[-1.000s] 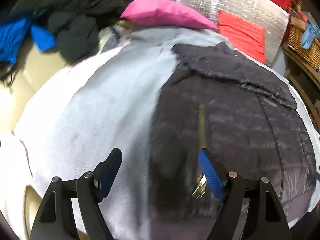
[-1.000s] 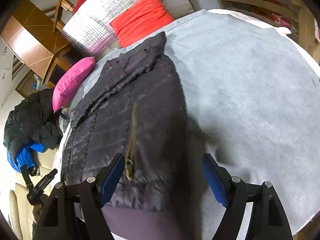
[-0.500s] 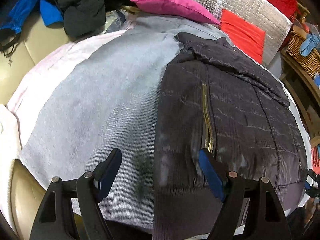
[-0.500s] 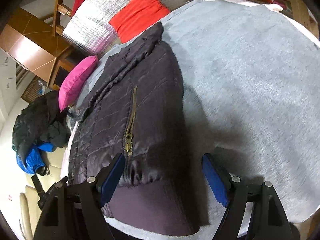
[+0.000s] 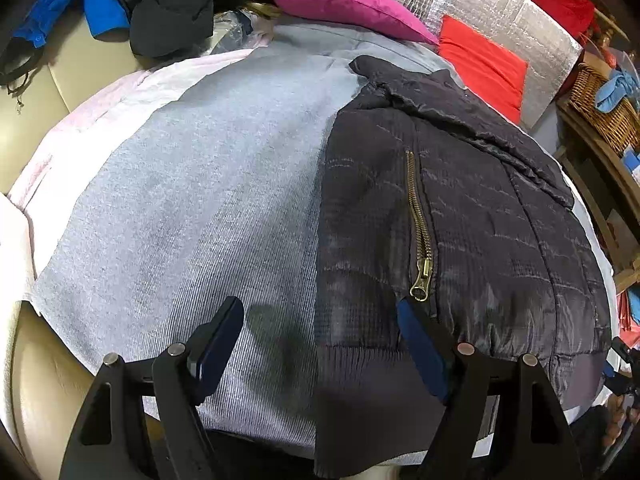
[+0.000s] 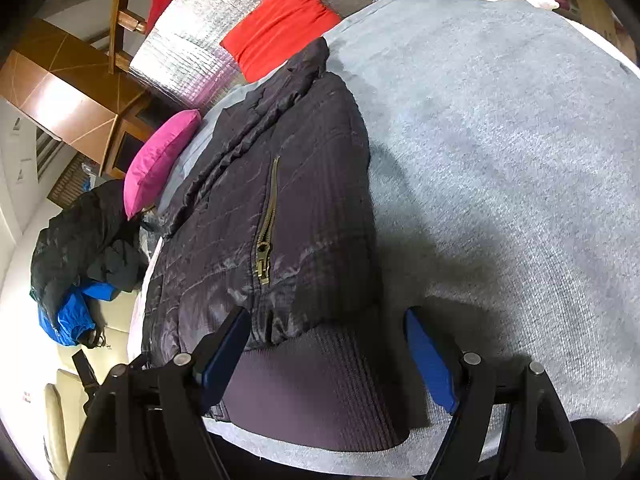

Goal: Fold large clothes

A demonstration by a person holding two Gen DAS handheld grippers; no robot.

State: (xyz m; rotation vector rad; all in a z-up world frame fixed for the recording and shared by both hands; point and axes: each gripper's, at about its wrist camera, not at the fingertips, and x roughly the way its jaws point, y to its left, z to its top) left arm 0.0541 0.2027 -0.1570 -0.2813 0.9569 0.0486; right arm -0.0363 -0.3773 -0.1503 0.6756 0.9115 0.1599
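Note:
A dark quilted jacket point(image 5: 472, 208) lies folded lengthwise on a grey cloth point(image 5: 192, 208), collar at the far end, ribbed hem near me. A brass pocket zipper point(image 5: 420, 240) runs down its top side. My left gripper point(image 5: 320, 320) hovers open over the jacket's left bottom corner, where its edge meets the grey cloth. In the right wrist view the same jacket point(image 6: 280, 208) lies left of centre with its zipper point(image 6: 266, 232). My right gripper point(image 6: 326, 324) is open just above the ribbed hem point(image 6: 312, 384), nothing pinched between its blue pads.
A pink cushion point(image 5: 344, 0), a red cushion point(image 5: 484, 64) and a silver quilted panel point(image 5: 480, 12) lie beyond the jacket. Dark and blue clothes point(image 5: 152, 8) are heaped at the far left on a cream couch point(image 5: 40, 92). A wicker basket point(image 5: 608, 116) stands at right. Bare grey cloth point(image 6: 500, 160) spreads right of the jacket.
Both grippers have come down and drawn back toward the jacket's hem, which now fills more of the lower view. The jaws have stayed equally wide. The jacket has not moved.

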